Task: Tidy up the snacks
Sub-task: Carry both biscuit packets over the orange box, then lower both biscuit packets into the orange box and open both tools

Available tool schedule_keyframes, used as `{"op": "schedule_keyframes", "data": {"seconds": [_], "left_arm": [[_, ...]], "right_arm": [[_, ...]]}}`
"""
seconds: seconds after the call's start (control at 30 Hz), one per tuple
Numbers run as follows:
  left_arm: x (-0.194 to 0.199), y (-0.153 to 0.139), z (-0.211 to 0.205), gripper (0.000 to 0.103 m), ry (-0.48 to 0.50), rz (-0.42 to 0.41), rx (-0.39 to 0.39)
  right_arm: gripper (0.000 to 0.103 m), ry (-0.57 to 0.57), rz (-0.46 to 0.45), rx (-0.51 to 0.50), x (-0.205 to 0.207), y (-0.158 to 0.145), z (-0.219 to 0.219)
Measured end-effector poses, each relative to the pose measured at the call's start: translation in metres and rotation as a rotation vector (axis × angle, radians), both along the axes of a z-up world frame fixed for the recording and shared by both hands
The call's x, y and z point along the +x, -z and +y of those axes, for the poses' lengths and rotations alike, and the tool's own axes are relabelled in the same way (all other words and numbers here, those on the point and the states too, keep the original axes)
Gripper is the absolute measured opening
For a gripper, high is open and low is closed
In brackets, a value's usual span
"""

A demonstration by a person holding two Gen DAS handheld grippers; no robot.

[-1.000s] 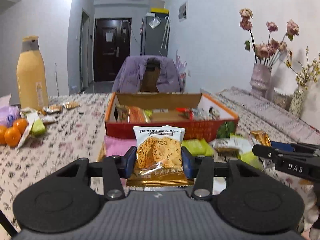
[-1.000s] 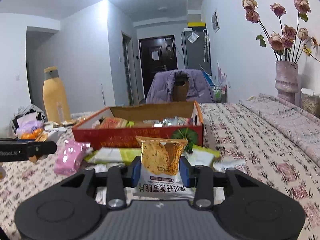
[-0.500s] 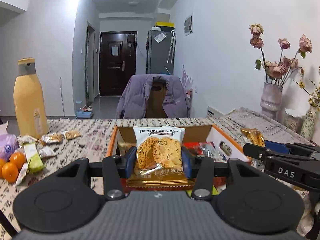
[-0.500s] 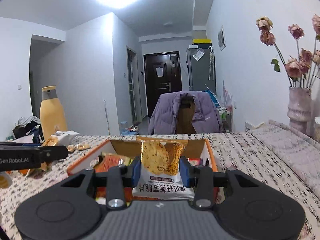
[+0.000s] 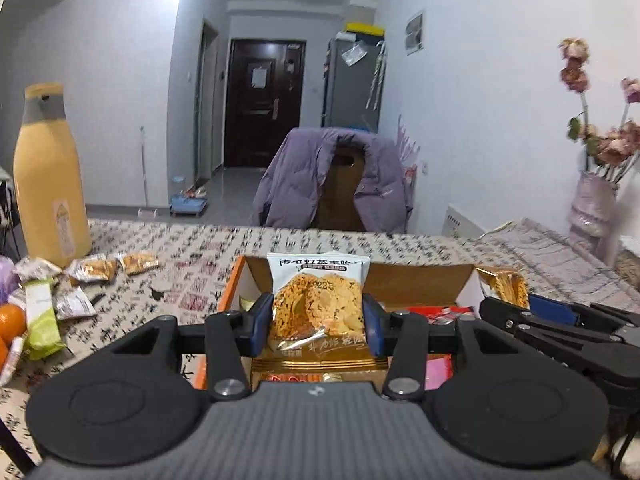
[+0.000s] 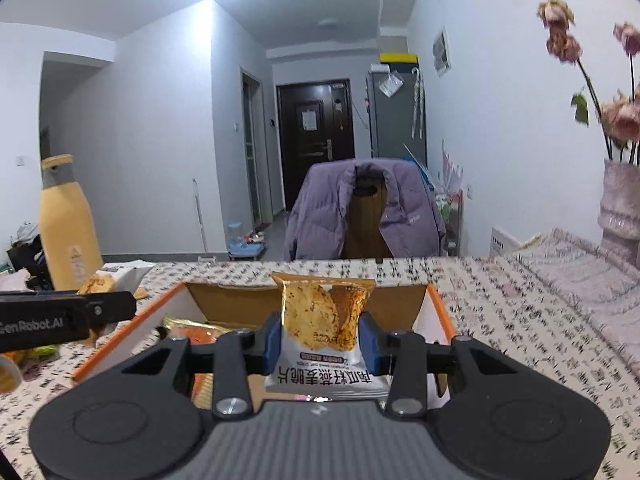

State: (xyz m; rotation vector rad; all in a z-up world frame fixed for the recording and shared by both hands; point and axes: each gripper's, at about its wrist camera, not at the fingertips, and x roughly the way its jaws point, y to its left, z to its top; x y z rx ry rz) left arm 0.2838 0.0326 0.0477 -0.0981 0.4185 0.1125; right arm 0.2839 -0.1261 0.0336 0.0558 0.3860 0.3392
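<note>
My left gripper (image 5: 318, 326) is shut on an oat-crisp packet (image 5: 318, 300), held upright above the open orange cardboard box (image 5: 230, 284). My right gripper (image 6: 322, 342) is shut on a second oat-crisp packet (image 6: 324, 320), held upside down above the same box (image 6: 440, 312). The box holds several snack packets (image 6: 192, 330). The right gripper with its packet shows at the right of the left wrist view (image 5: 560, 320). The left gripper's finger shows at the left of the right wrist view (image 6: 64, 316).
A tall yellow bottle (image 5: 50, 176) stands at the table's left. Loose snack packets (image 5: 96, 270) and oranges (image 5: 10, 320) lie near it. A vase of dried roses (image 5: 592, 208) stands at the right. A chair with a purple jacket (image 5: 332, 184) is beyond the table.
Both grippers have lifted and moved forward with their packets, from in front of the box to above its open top. Both grips are unchanged.
</note>
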Motion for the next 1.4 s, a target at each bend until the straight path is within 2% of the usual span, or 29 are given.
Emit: {"op": "schedule_keyframes", "data": {"seconds": [0.13, 0.27, 0.33, 0.37, 0.4, 0.43, 0.47, 0.53, 0.57, 0.67, 0.83, 1.03, 1.2, 1.4], "left_arm": [[0.008, 0.021, 0.007, 0.047, -0.012, -0.008, -0.037], [0.018, 0.032, 0.006, 0.047, 0.002, 0.013, -0.027], [0.017, 0.034, 0.006, 0.049, 0.009, 0.009, -0.022], [0.016, 0.035, 0.006, 0.054, 0.004, 0.005, -0.014], [0.015, 0.035, 0.006, 0.064, 0.003, -0.002, -0.009], [0.014, 0.035, 0.007, 0.072, -0.003, -0.011, -0.008], [0.012, 0.035, 0.009, 0.085, -0.014, -0.022, -0.009], [0.008, 0.033, 0.010, 0.093, -0.024, -0.045, -0.014], [0.006, 0.033, 0.012, 0.103, -0.031, -0.057, -0.022], [0.001, 0.031, 0.015, 0.103, -0.045, -0.088, -0.033], [0.000, 0.030, 0.012, 0.103, -0.046, -0.088, -0.016], [-0.001, 0.027, 0.011, 0.103, -0.040, -0.084, -0.030], [-0.001, 0.017, 0.011, 0.103, -0.053, -0.047, -0.068], [-0.022, 0.000, 0.008, 0.103, -0.045, -0.054, -0.051]], "right_arm": [[0.039, 0.009, 0.016, -0.017, 0.007, 0.021, 0.003], [0.040, 0.000, 0.017, -0.036, 0.006, 0.024, 0.005], [0.043, 0.005, 0.006, -0.057, 0.003, 0.024, 0.007], [0.046, 0.010, 0.005, -0.063, 0.002, 0.024, 0.007], [0.051, 0.013, 0.008, -0.069, 0.002, 0.025, 0.007], [0.067, 0.017, 0.014, -0.073, 0.002, 0.026, 0.006], [0.084, 0.025, 0.019, -0.072, 0.002, 0.026, 0.005], [0.103, 0.043, 0.019, -0.063, 0.002, 0.026, 0.000], [0.103, 0.054, 0.017, -0.057, 0.002, 0.026, -0.002], [0.103, 0.072, 0.025, -0.038, 0.003, 0.026, -0.007], [0.103, 0.077, 0.028, -0.029, 0.003, 0.026, -0.010], [0.103, 0.081, 0.013, -0.035, 0.001, 0.021, -0.010], [0.103, 0.081, 0.012, -0.033, -0.003, 0.015, -0.012], [0.103, 0.047, 0.051, -0.007, -0.011, 0.001, -0.018]]}}
